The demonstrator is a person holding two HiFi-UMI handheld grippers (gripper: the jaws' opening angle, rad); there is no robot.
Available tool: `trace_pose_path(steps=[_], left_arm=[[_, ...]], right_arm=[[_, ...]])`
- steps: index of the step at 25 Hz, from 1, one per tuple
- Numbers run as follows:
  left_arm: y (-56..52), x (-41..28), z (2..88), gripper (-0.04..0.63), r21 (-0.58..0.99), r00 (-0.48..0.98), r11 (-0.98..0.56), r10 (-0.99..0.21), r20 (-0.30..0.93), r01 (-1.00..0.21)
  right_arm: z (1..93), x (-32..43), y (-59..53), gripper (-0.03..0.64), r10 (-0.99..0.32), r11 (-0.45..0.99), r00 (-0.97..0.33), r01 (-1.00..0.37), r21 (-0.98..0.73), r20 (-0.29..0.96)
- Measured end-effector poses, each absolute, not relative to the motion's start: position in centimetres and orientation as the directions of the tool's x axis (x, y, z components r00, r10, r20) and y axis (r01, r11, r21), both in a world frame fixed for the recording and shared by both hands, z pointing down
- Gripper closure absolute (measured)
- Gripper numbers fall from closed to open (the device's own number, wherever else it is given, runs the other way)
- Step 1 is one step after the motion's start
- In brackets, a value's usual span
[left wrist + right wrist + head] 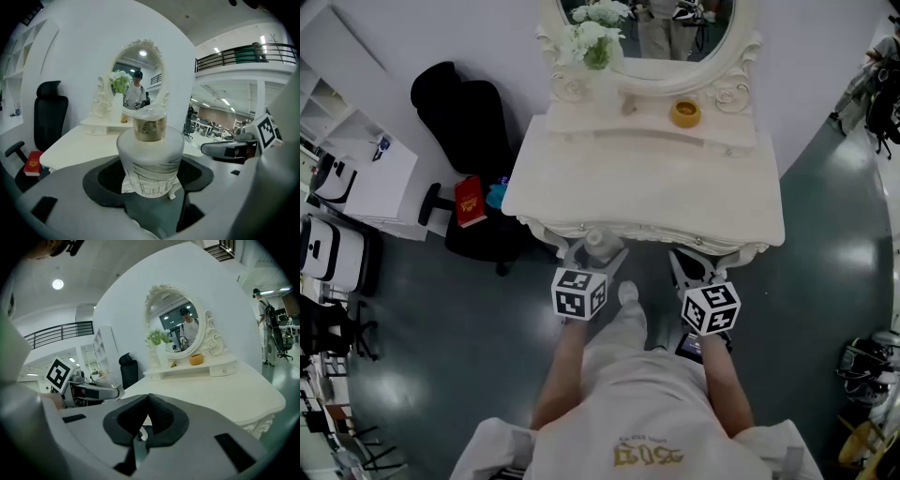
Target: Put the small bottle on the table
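A small white bottle [150,157] with a clear cap stands upright between the jaws of my left gripper [150,180], which is shut on it. From the head view, the bottle [596,243] and left gripper [587,255] hang just off the front edge of the white dressing table [647,187], on its left side. To its right, also at the front edge, my right gripper [694,268] is shut with nothing in it. In its own view the right gripper [146,414] has its pads pressed together. It sees the table top [220,390] ahead.
An oval mirror [652,33], a vase of white flowers [595,37] and a yellow bowl [685,112] stand on the table's raised back shelf. A black office chair [473,131] with a red book [469,201] stands left of the table.
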State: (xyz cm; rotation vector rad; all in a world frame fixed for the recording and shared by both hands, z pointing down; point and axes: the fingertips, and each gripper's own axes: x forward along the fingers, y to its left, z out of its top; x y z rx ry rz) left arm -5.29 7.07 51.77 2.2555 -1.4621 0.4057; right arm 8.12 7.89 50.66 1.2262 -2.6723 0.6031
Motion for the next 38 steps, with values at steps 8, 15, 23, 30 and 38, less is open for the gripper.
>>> trace_pose_path(steps=[8, 15, 23, 30, 38], left_arm=[[-5.3, -7.4, 52.5, 0.252, 0.199, 0.442, -0.396, -0.770, 0.459, -0.897], [-12.8, -9.4, 53.8, 0.252, 0.244, 0.480, -0.413, -0.741, 0.470, -0.877], [-16.8, -10.0, 55.2, 0.253, 0.274, 0.517, -0.439, -0.714, 0.472, -0.856], [-17.9, -10.2, 55.2, 0.253, 0.268, 0.524, -0.451, -0.708, 0.473, -0.852], [-19.7, -10.8, 55.4, 0.253, 0.241, 0.508, -0.449, -0.712, 0.485, -0.860]], right_arm=[[51.4, 6.1, -3.8, 0.603, -0.717, 0.552, -0.617, -0.787, -0.276, 0.326], [51.8, 4.0, -10.6, 0.604, -0.731, 0.521, -0.582, -0.813, -0.259, 0.356], [51.4, 4.8, -14.1, 0.603, -0.783, 0.458, -0.501, -0.865, -0.204, 0.369], [50.6, 4.9, -15.6, 0.603, -0.802, 0.442, -0.486, -0.874, -0.204, 0.348], [51.3, 4.5, -17.5, 0.603, -0.790, 0.454, -0.500, -0.866, -0.211, 0.355]])
